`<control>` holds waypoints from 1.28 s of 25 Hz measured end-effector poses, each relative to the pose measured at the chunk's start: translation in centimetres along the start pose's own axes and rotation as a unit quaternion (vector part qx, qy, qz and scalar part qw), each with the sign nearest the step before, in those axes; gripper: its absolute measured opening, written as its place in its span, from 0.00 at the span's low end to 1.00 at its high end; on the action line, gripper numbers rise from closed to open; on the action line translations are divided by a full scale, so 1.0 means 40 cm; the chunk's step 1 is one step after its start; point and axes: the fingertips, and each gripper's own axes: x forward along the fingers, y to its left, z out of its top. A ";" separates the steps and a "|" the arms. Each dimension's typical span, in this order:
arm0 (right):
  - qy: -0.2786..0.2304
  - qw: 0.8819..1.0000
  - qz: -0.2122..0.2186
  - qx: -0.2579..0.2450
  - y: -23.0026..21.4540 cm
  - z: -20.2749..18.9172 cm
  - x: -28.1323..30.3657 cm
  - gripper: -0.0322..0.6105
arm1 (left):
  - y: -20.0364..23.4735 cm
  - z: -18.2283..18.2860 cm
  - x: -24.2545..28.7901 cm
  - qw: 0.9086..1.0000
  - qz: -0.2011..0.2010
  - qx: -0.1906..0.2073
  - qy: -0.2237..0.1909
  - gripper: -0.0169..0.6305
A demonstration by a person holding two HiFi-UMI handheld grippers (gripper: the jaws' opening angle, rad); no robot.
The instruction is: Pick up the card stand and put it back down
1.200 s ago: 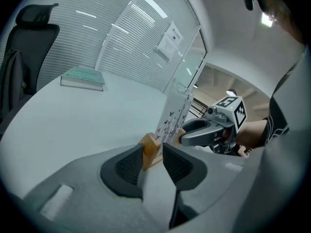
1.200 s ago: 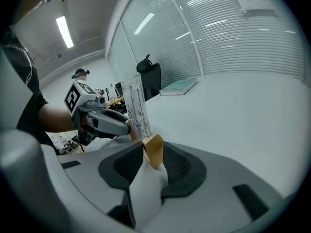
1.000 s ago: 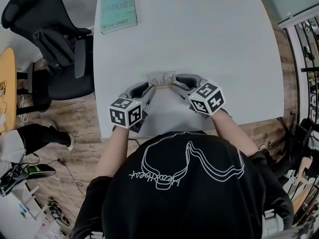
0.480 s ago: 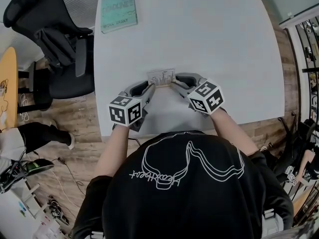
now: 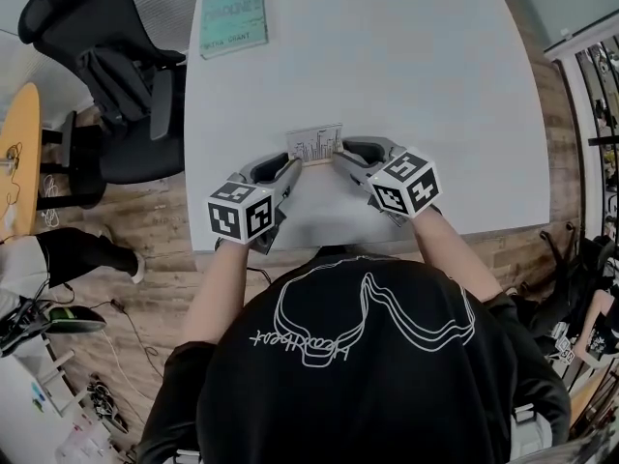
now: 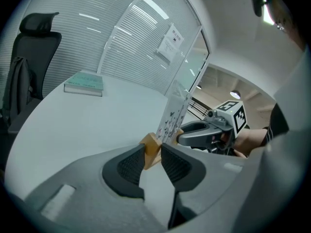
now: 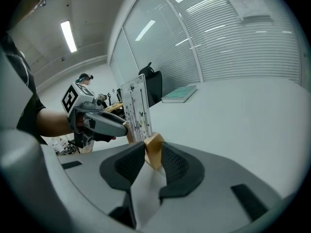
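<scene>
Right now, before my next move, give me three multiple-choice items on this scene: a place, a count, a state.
1. Where on the table is the teal book? A far left corner; B far right corner; C near edge.
2. How many tongs clamp the card stand? A none; B one; C two.
3. The card is: A upright; B flat; C missing.
1 A: the head view shows it there. 2 C: left tongs and right tongs each pinch one end of it, the right having just been closing on it. 3 A: it stands up in the stand.
</scene>
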 end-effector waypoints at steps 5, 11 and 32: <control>-0.017 1.000 0.008 -0.001 0.032 0.019 -0.055 0.22 | -0.056 0.013 -0.039 1.000 0.010 0.002 -0.007 0.20; -0.026 0.999 0.015 -0.011 0.086 0.012 -0.173 0.22 | -0.173 0.020 -0.086 0.999 0.025 -0.007 -0.036 0.20; -0.086 0.995 0.022 -0.055 0.298 -0.044 -0.523 0.21 | -0.537 -0.050 -0.258 0.994 0.054 0.023 -0.089 0.19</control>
